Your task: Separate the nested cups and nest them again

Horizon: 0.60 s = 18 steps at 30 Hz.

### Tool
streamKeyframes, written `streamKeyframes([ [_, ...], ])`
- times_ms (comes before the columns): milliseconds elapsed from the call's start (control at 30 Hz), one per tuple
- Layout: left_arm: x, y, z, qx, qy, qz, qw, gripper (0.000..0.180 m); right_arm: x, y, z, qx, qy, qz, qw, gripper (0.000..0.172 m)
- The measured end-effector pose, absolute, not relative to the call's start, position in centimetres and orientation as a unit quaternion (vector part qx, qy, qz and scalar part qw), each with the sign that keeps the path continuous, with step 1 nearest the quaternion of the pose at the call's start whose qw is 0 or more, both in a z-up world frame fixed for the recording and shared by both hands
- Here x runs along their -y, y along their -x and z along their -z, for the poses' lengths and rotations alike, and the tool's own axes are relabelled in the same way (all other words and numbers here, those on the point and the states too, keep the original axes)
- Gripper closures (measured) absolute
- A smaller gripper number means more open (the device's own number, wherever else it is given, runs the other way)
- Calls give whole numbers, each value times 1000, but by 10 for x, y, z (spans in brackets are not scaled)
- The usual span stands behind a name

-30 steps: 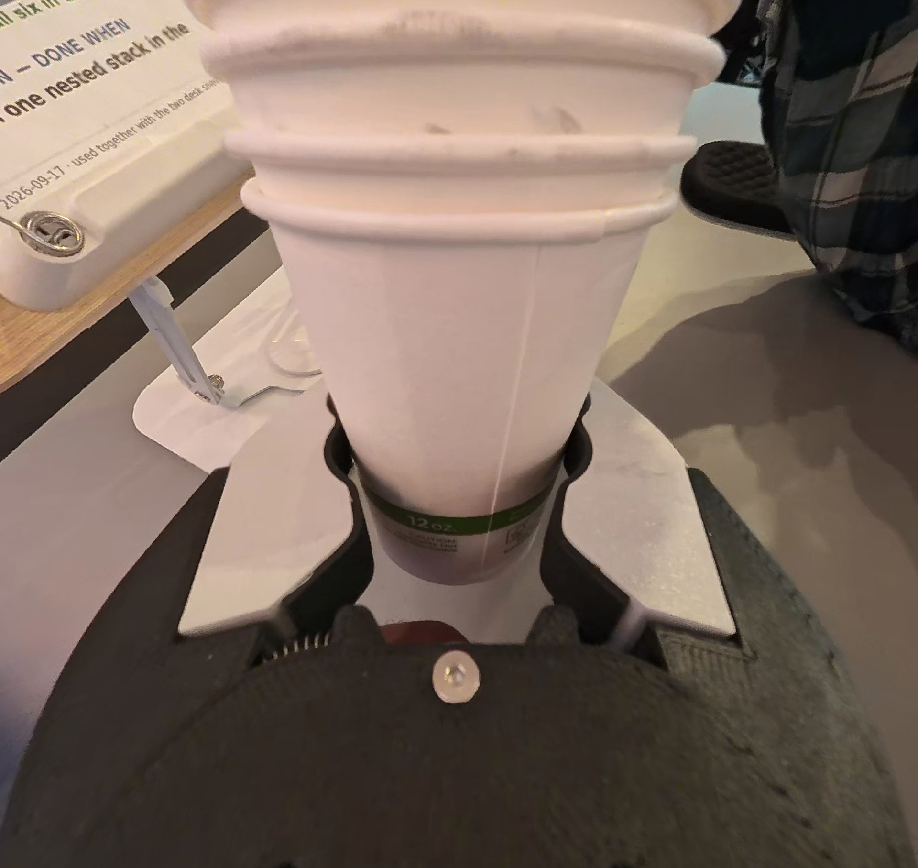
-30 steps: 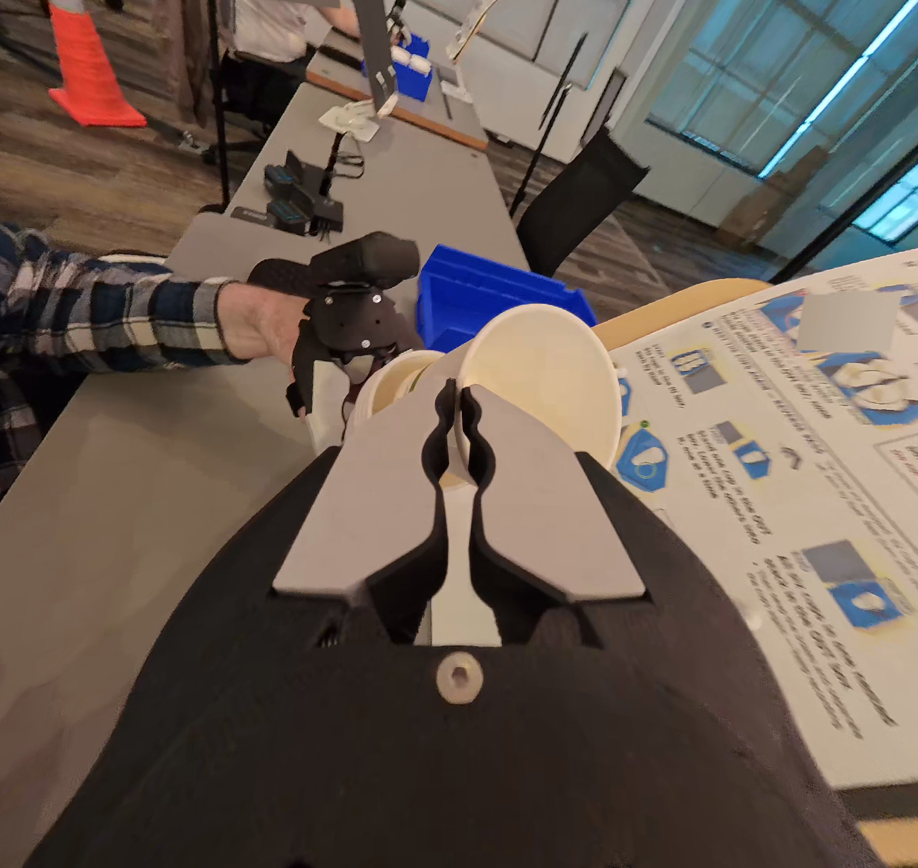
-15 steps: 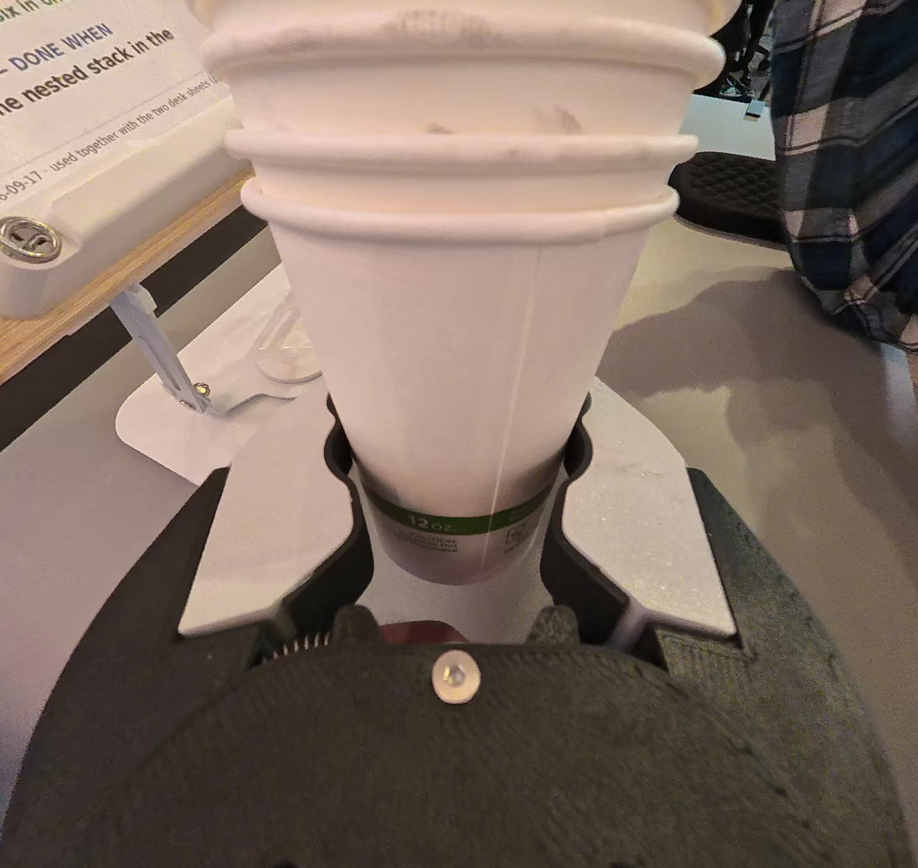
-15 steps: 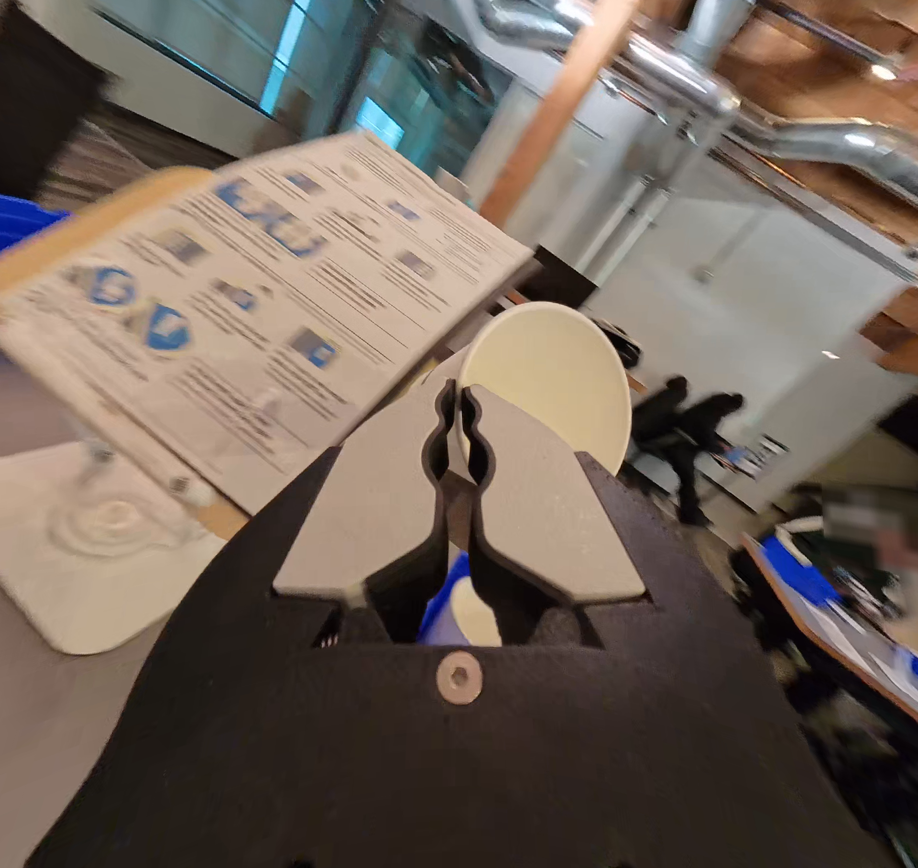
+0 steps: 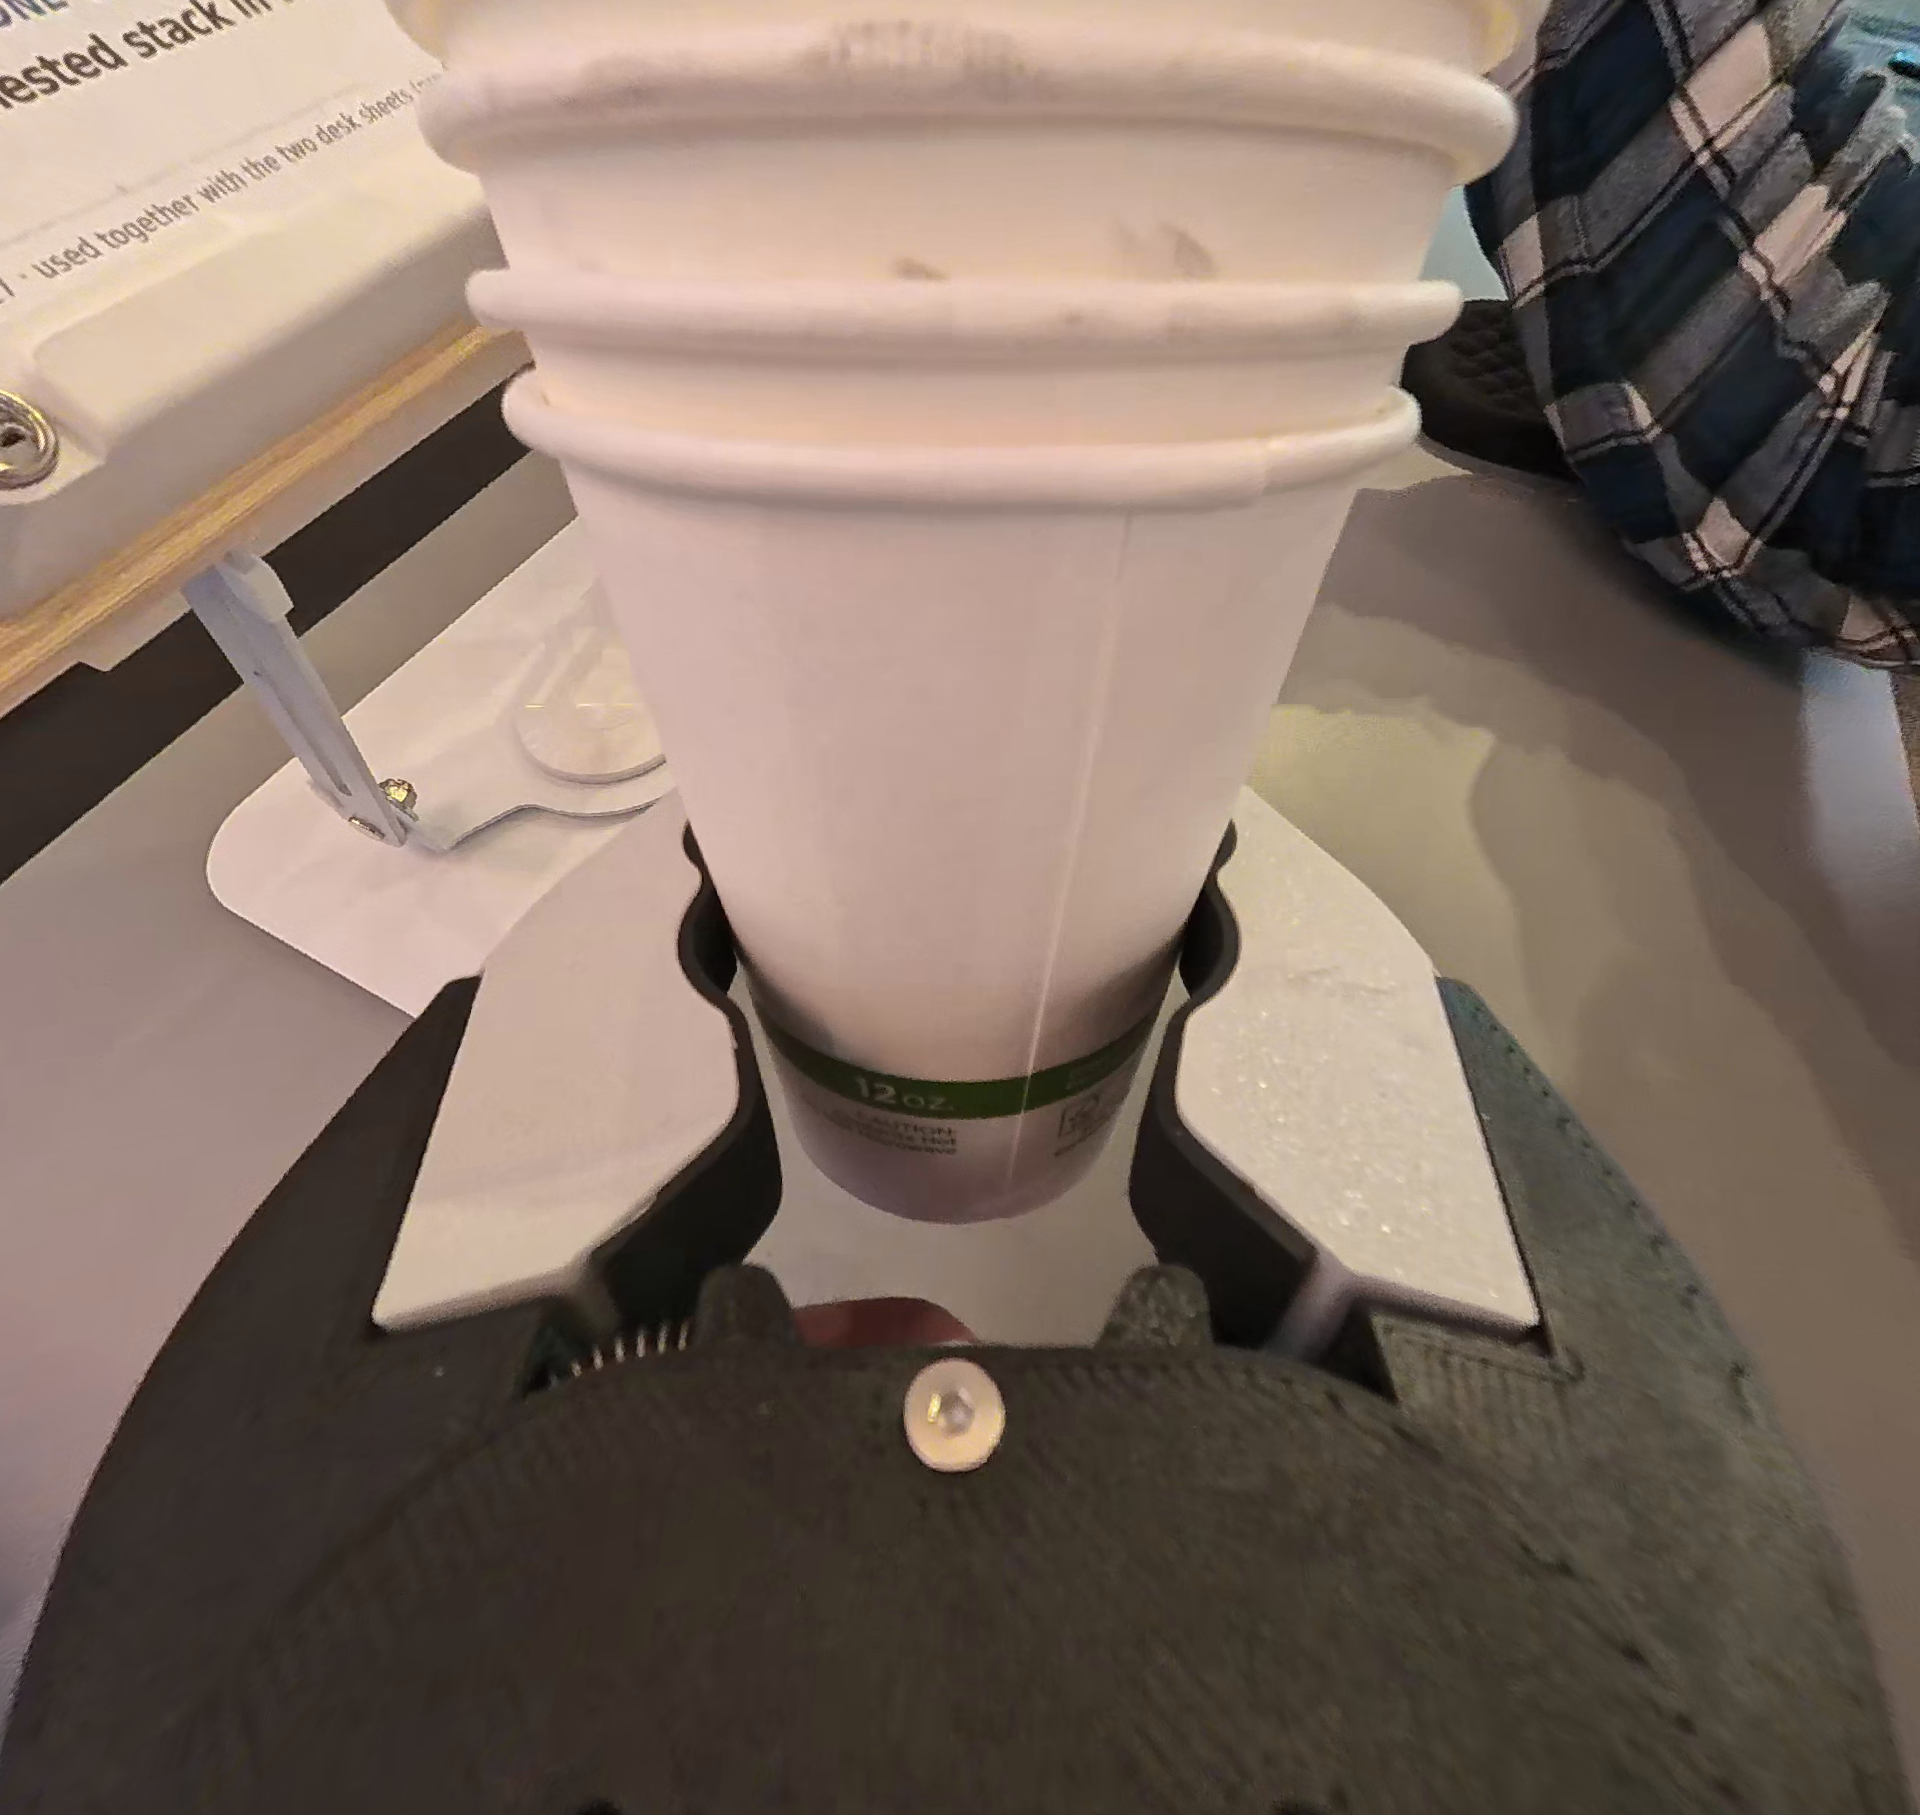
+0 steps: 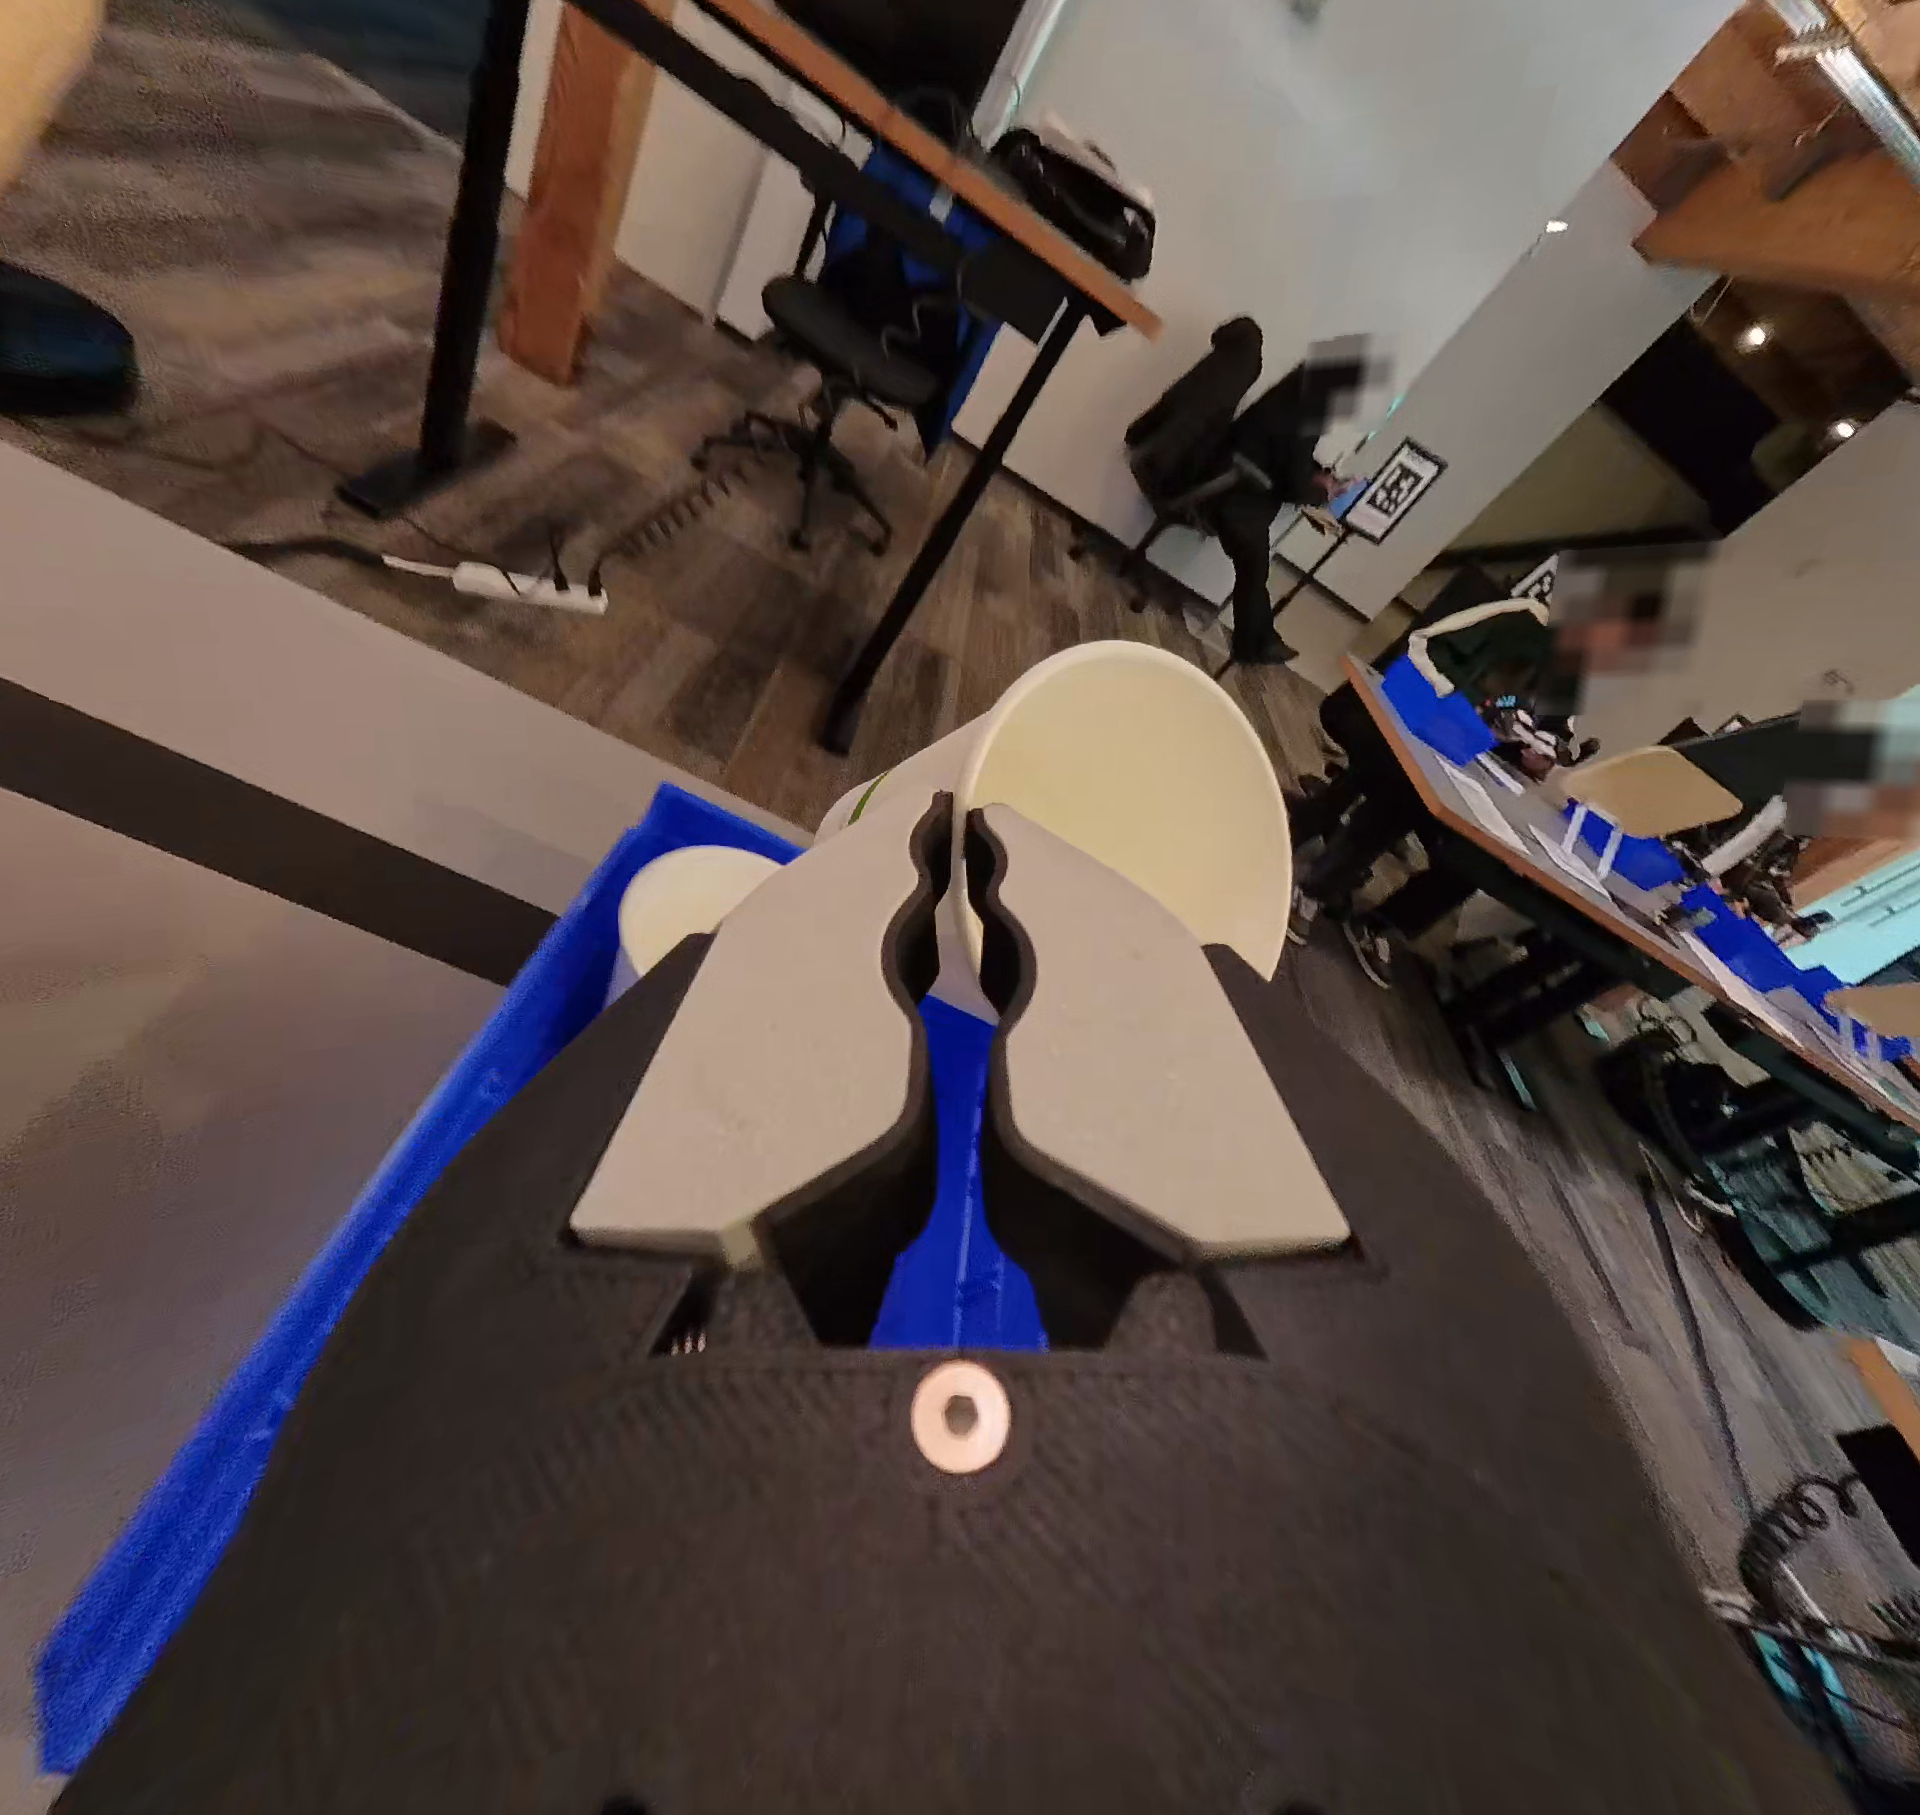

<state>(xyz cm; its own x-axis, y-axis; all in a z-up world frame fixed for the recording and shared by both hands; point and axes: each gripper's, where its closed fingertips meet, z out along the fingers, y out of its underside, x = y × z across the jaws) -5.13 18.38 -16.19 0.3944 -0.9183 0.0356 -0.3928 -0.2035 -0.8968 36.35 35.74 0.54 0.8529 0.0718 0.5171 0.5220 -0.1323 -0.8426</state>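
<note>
1. The left hand-held gripper clamps a stack of white paper cups low on the outermost cup, both black pads pressed to its sides.
2. Four rolled rims show, one above another, the stack upright and flaring wide toward the top.
3. A green band rings the outer cup near its base, between the fingers.
4. Behind on the left, a white printed sheet lies on a tilted wooden board, propped by a white stand on the grey worktop.
5. At the upper right, a plaid sleeve rests near the worktop's far edge.
</note>
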Motion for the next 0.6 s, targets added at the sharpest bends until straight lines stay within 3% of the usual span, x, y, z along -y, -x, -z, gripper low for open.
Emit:
streamKeyframes([
  [33, -184, 51, 163, -459, 714, 304, 432, 95, -362, -367, 2, 206, 739, 182, 615, 169],
  [600, -183, 48, 171, -465, 719, 301, 420, 95, -408, -407, 122, 231, 860, 186, 414, 168],
])
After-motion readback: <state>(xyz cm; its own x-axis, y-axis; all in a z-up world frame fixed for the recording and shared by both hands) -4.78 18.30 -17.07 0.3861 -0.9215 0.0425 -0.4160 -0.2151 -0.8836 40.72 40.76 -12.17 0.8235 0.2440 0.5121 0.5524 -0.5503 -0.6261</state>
